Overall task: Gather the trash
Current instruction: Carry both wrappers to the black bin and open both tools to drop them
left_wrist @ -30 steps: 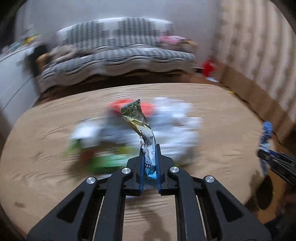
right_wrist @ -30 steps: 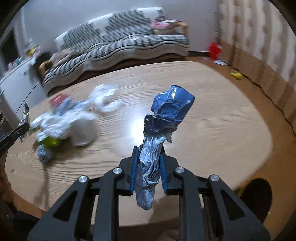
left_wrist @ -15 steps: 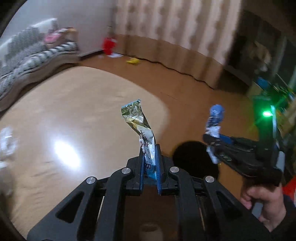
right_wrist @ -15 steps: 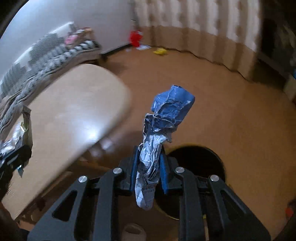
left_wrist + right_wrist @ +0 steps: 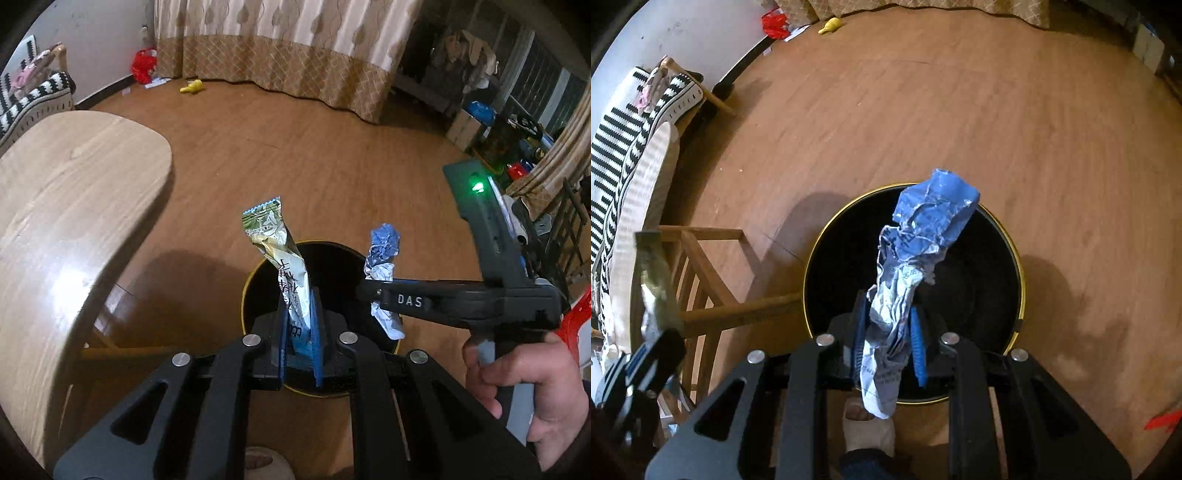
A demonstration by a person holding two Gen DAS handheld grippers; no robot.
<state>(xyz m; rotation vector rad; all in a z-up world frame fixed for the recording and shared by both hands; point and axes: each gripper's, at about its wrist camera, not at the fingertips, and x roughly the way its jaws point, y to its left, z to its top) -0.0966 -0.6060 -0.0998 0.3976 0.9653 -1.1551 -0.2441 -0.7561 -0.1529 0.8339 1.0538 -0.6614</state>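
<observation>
My left gripper (image 5: 300,332) is shut on a green and white snack wrapper (image 5: 284,266) that stands up between its blue pads. It hangs over the near rim of a round black bin with a gold rim (image 5: 332,254) on the floor. My right gripper (image 5: 888,341) is shut on a crumpled blue and silver wrapper (image 5: 916,251) and holds it directly above the open bin (image 5: 975,291). The right gripper also shows in the left wrist view (image 5: 373,291), with its blue wrapper (image 5: 384,243) over the bin. The left gripper (image 5: 661,347) shows at the left of the right wrist view.
The oval wooden table (image 5: 55,206) is to the left of the bin, with wooden legs (image 5: 713,284) beneath. A striped sofa (image 5: 624,122) stands beyond it. A curtain (image 5: 295,55), a red bag (image 5: 144,64) and a yellow toy (image 5: 192,86) lie further off. A foot (image 5: 866,424) is near the bin.
Both grippers have swung away from the table and tilted down over the black bin, each still holding its wrapper. The right gripper now looks straight down into the bin.
</observation>
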